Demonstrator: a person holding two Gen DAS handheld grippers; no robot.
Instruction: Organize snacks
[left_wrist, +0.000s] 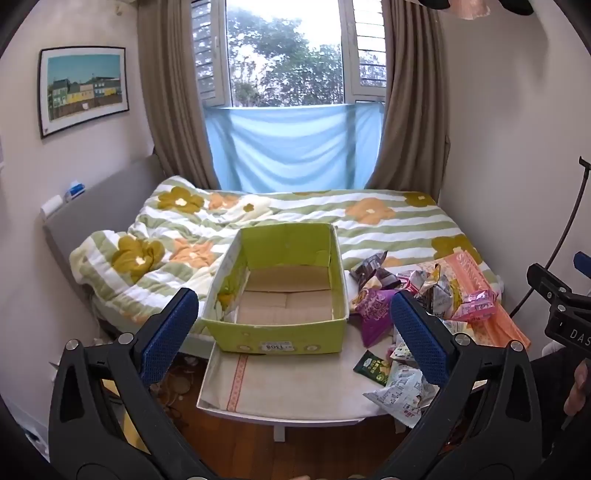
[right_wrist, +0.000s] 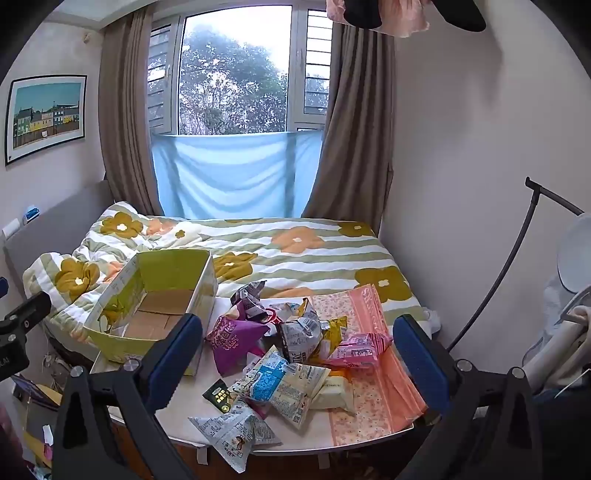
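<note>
An empty green cardboard box (left_wrist: 280, 332) stands on a small cloth-covered table (left_wrist: 291, 384) at the foot of a bed; it also shows in the right wrist view (right_wrist: 110, 341). A pile of snack packets (right_wrist: 295, 347) lies on the table right of the box, among them a purple bag (right_wrist: 232, 343), a pink packet (right_wrist: 358, 349) and a blue-and-white packet (right_wrist: 273, 384). The pile also shows in the left wrist view (left_wrist: 424, 299). My left gripper (left_wrist: 291, 332) is open and empty, held before the box. My right gripper (right_wrist: 297, 358) is open and empty, held before the pile.
A bed with a flowered striped quilt (left_wrist: 295, 218) lies behind the table, under a curtained window. An orange patterned cloth (right_wrist: 373, 369) covers the table's right side. A black lamp stand (right_wrist: 517, 258) and a wall stand at right. Clutter lies on the wooden floor (left_wrist: 236, 443) below left.
</note>
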